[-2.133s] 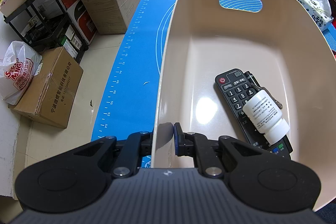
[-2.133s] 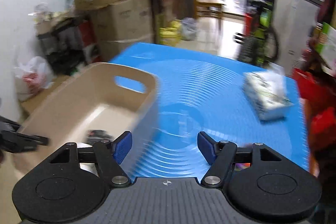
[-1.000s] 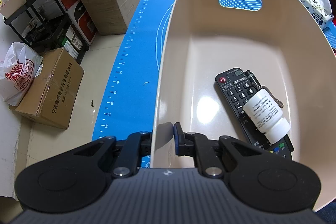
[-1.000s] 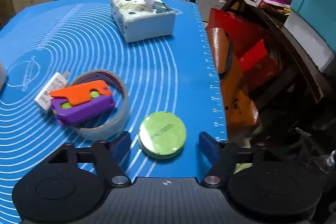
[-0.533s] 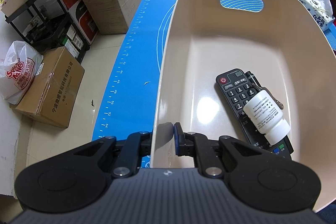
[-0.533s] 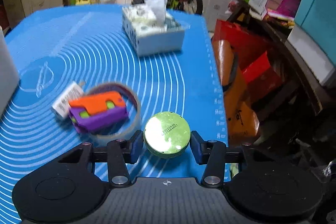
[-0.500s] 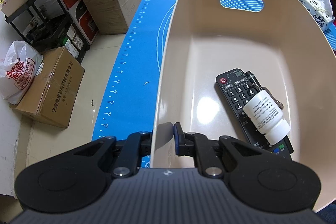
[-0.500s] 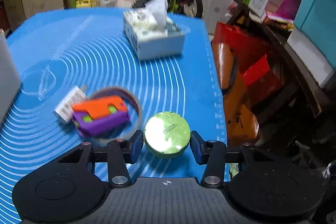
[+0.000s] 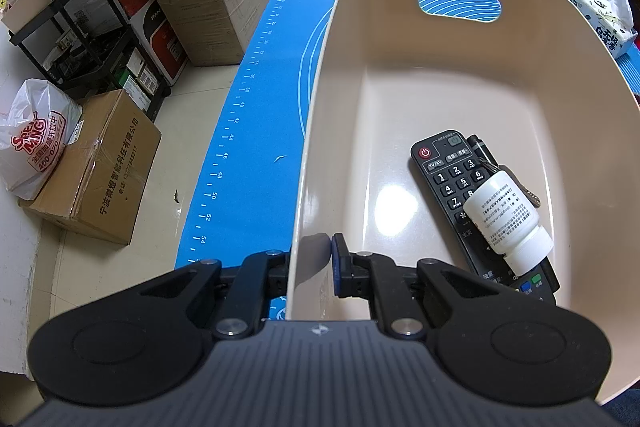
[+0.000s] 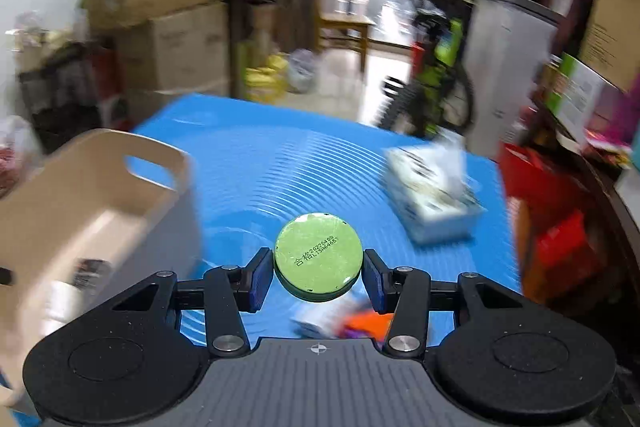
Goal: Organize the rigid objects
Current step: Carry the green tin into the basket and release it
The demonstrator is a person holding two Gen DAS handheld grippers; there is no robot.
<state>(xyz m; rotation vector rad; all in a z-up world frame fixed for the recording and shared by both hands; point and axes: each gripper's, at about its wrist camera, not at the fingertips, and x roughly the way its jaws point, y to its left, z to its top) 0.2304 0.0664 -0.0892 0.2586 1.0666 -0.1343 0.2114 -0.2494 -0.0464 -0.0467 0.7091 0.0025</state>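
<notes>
From the left wrist, the left gripper (image 9: 311,263) has its jaws clamped on the near wall of the beige bin (image 9: 316,115), one inside, one outside. A remote (image 9: 452,183) and a white bottle (image 9: 508,223) lie inside.

From the right wrist, the right gripper (image 10: 318,277) pinches a green round tin (image 10: 319,257) above the blue bench (image 10: 320,163), right of the bin.

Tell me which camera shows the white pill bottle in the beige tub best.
The left wrist view: the white plastic pill bottle is sharp, lying across the black remote control inside the beige plastic tub. The right wrist view shows only a motion-blurred white smear there.
</notes>
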